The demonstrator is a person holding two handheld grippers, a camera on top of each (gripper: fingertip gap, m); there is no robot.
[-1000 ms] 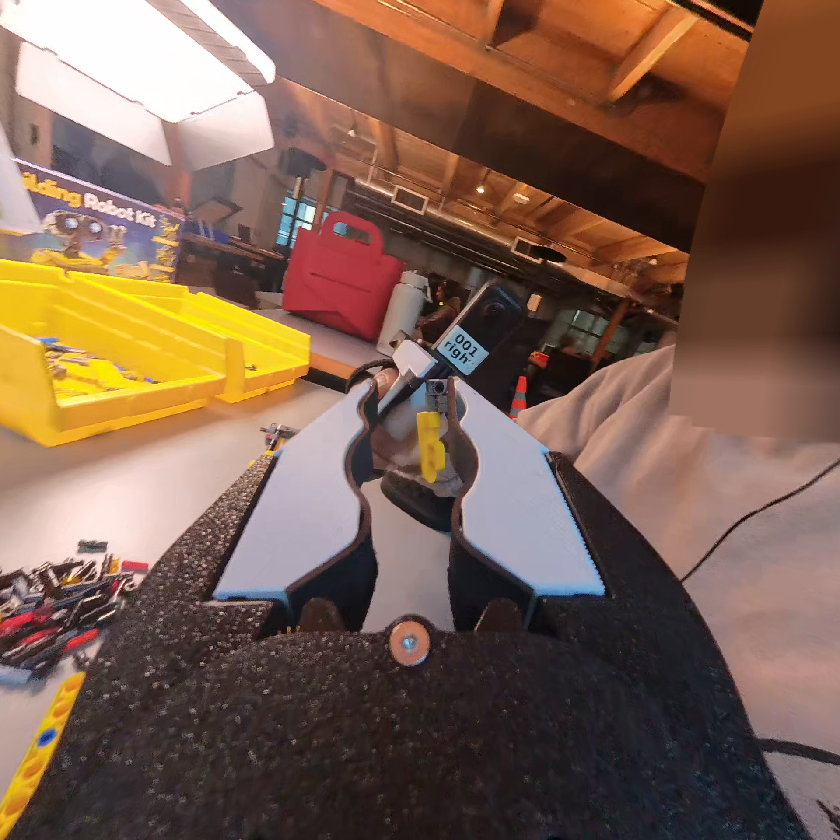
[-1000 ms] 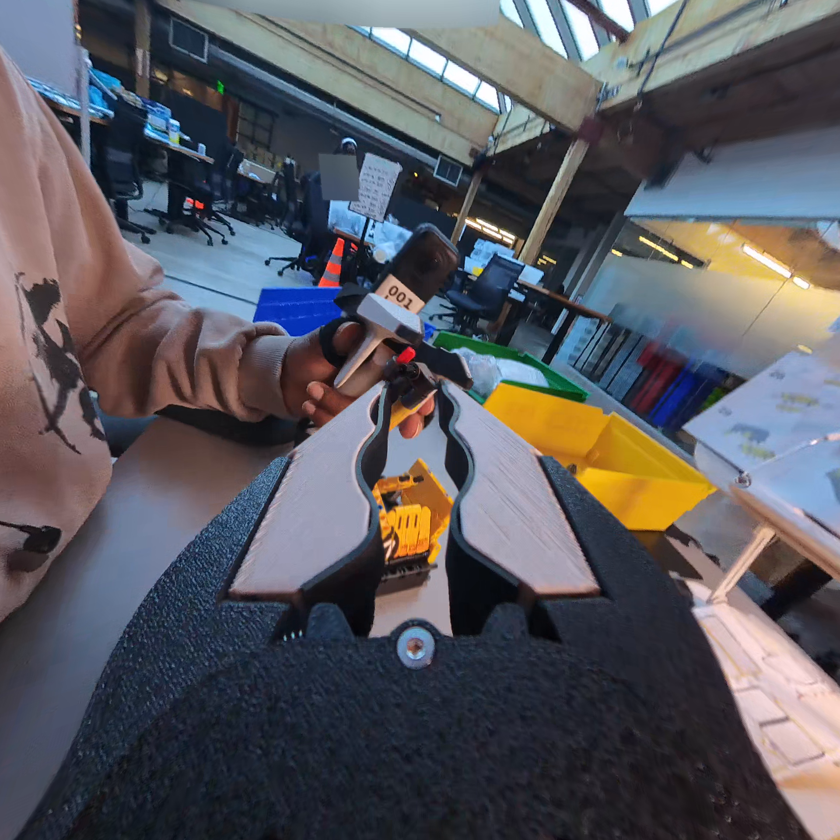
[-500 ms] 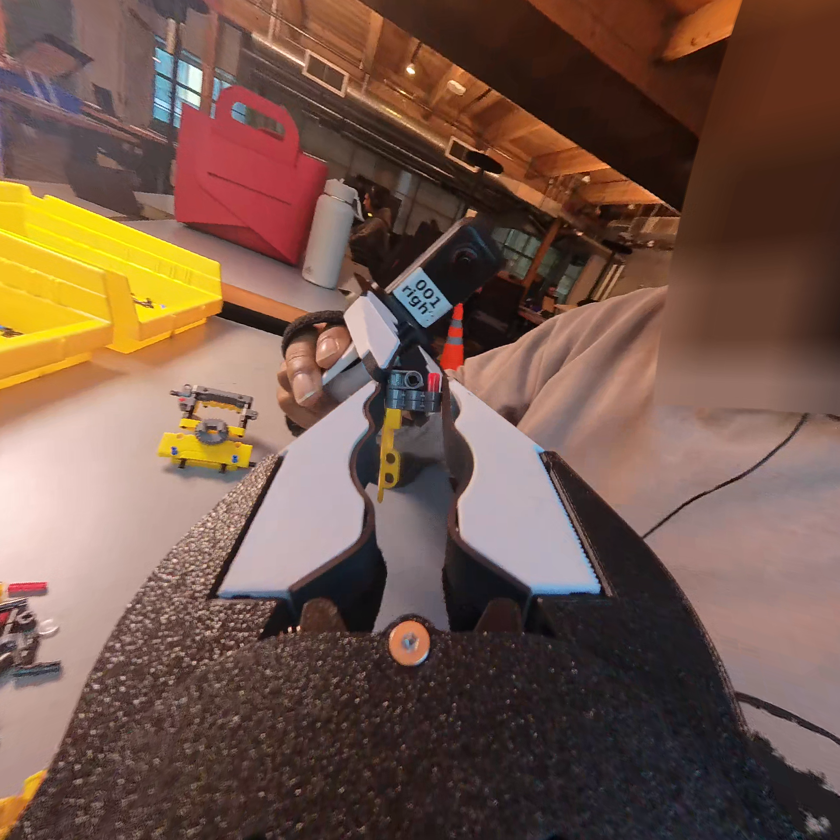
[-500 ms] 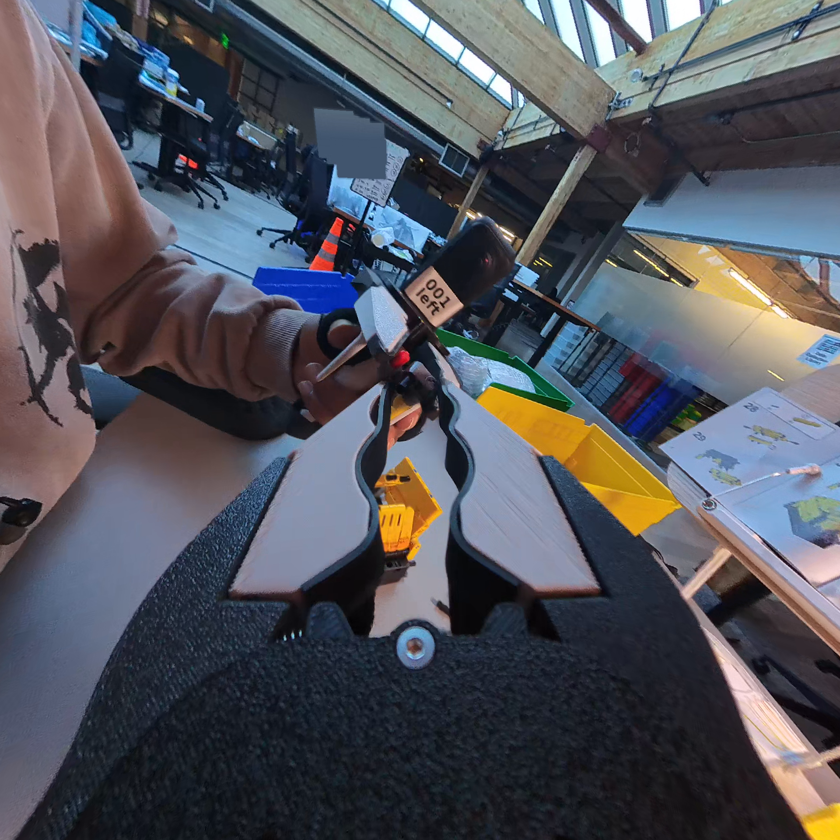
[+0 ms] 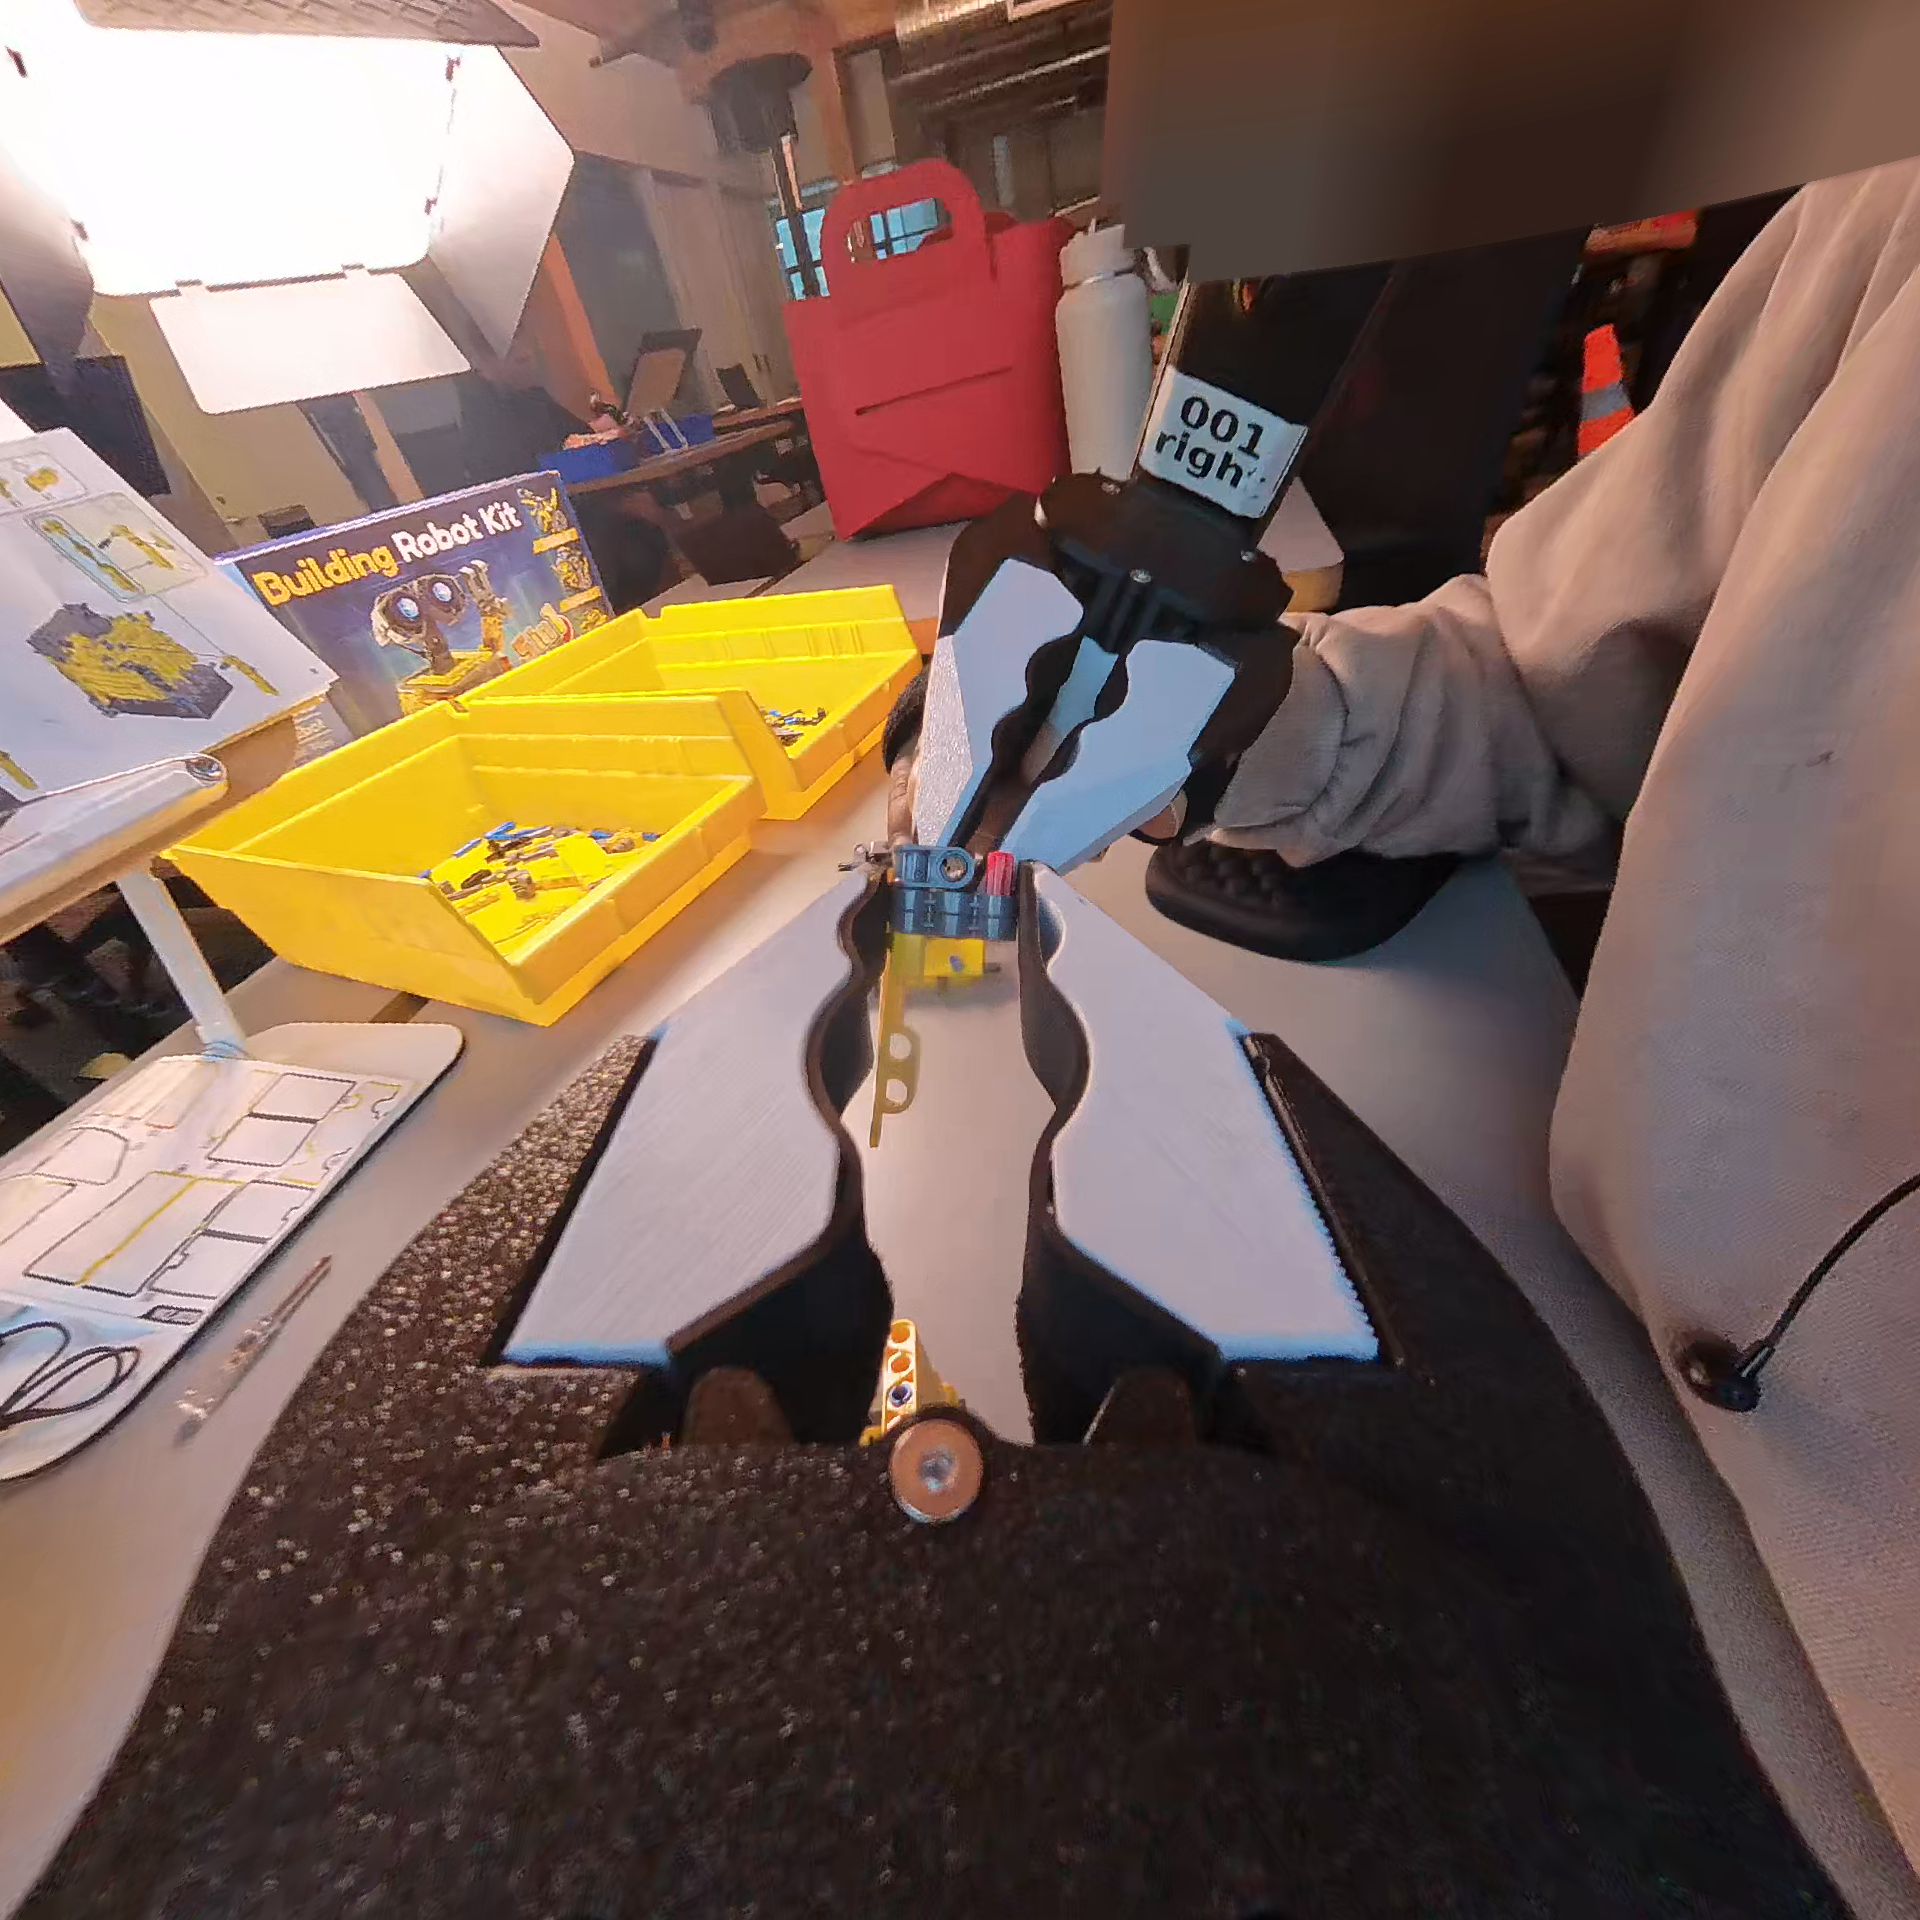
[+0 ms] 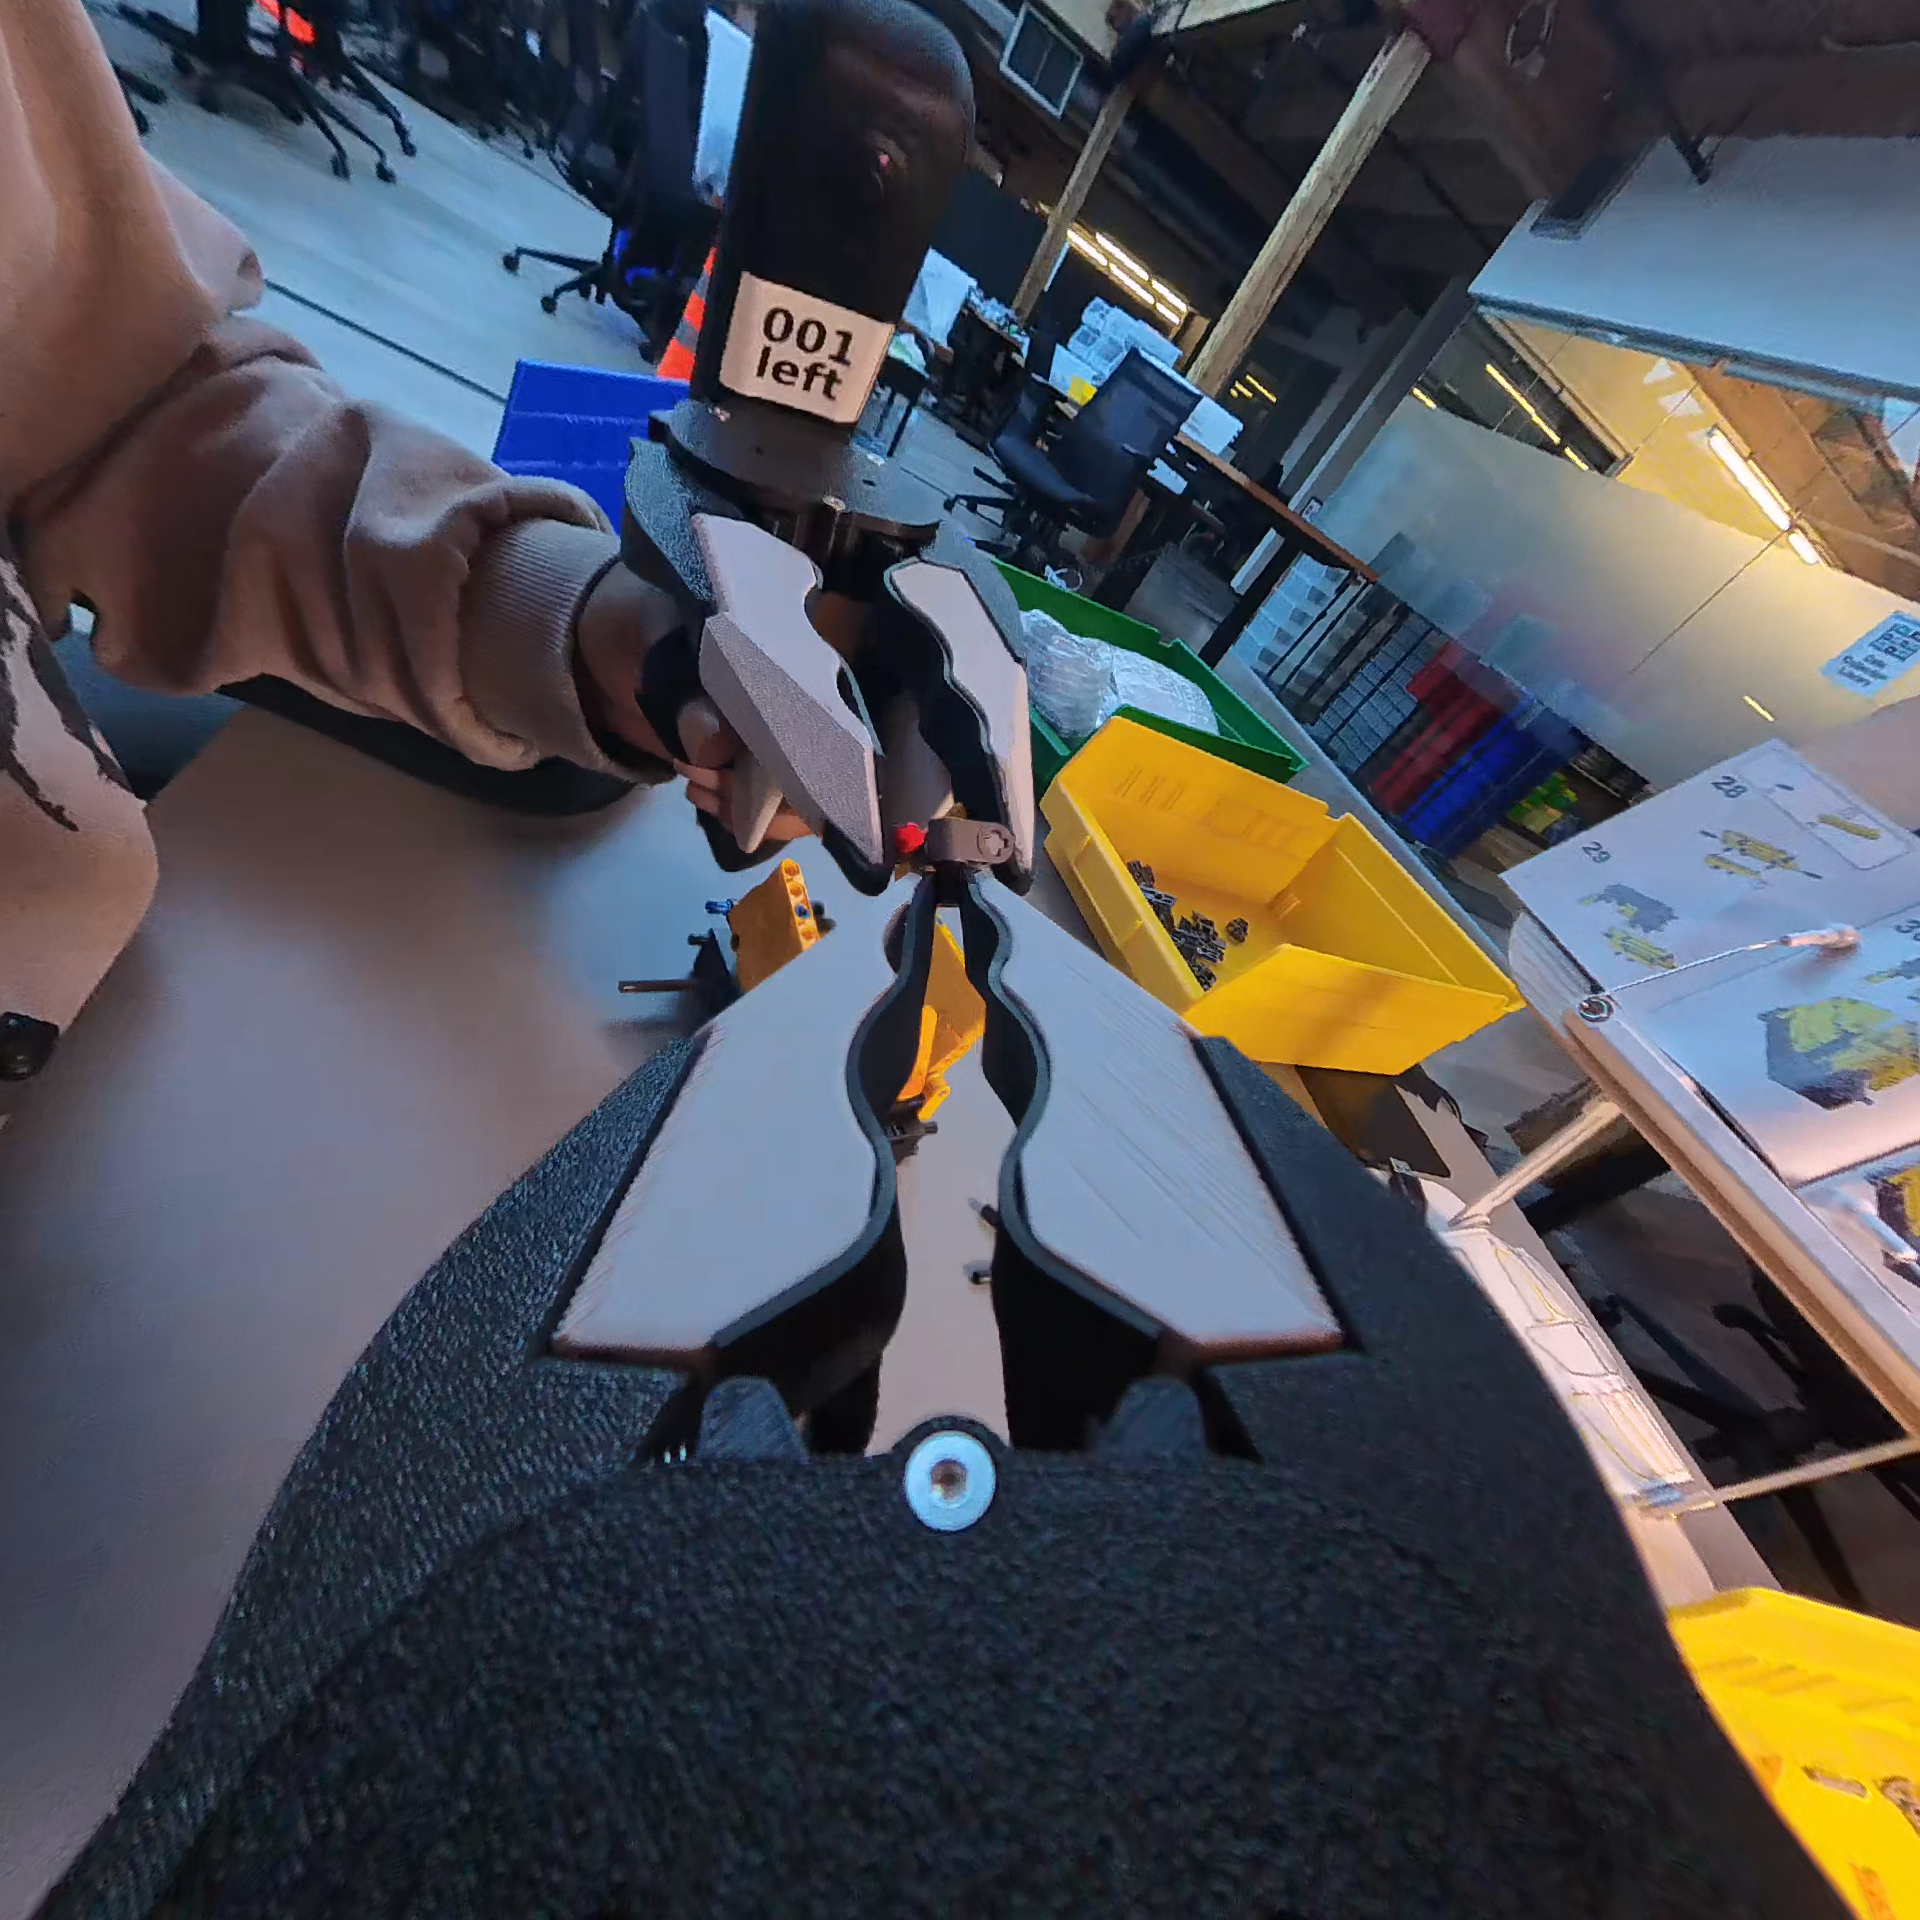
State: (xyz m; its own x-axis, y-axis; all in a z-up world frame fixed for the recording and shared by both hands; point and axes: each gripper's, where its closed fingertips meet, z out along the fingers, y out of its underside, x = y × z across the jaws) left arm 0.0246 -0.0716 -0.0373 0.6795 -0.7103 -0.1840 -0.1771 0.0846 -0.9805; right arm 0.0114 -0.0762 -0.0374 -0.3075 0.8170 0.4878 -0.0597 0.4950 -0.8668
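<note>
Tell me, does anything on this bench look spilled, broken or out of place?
Nothing is spilled or broken. A few loose bits lie outside the yellow bins: a small yellow assembly and a thin rod on the table. Both grippers meet at a grey piece.

1. right claw (image 6: 948,896) nearly closed, tips at a small grey piece with a red pin (image 6: 961,840).
2. left claw (image 6: 940,847) grips that piece from above.
3. yellow bin (image 6: 1340,997) right of the piece, on the worktop (image 6: 312,1039).
4. yellow brick assembly (image 6: 774,920) left of the piece.
</note>
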